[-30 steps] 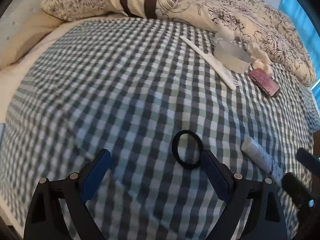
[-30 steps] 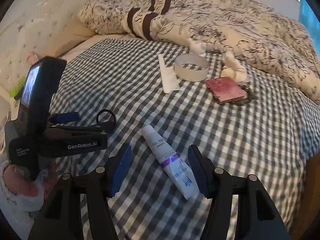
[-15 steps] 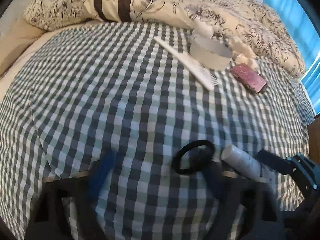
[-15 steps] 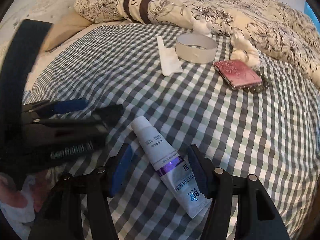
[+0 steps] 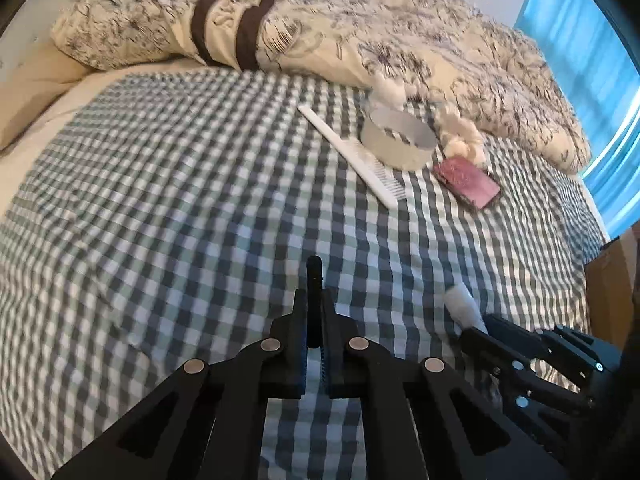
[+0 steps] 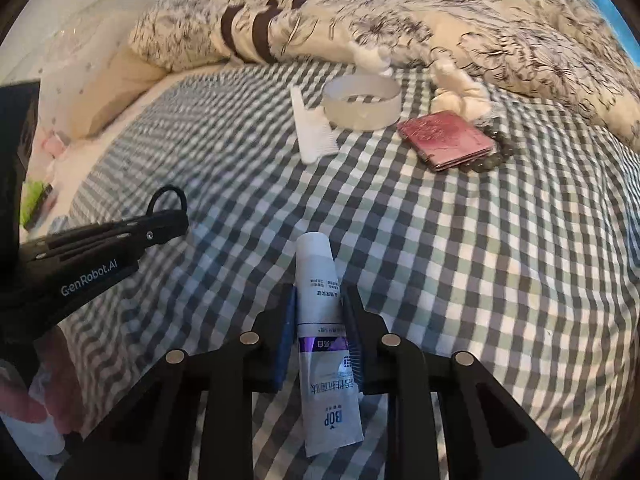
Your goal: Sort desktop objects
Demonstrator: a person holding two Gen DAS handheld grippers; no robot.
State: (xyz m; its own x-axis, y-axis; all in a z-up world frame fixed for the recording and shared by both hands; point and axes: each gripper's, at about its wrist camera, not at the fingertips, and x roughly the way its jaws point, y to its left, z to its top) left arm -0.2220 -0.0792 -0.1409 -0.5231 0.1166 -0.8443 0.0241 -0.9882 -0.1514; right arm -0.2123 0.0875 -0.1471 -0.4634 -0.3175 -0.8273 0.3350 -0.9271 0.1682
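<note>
Beyond on the checked bedspread (image 5: 168, 208): white comb (image 5: 352, 156), round tin (image 5: 400, 140), pink case (image 5: 468, 178). Left gripper (image 5: 315, 300) clamped on black hair tie (image 5: 314, 270); right gripper (image 6: 320, 308) pinching white tube (image 6: 320, 280), nearer than the comb.

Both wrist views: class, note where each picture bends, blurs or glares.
Left wrist view: the checked cloth bulges barrel-like, black corners frame it, and the blue curtain glares bright. Right wrist view: same fisheye bulge; the tube reads sharp, while the comb and far quilt look soft.
</note>
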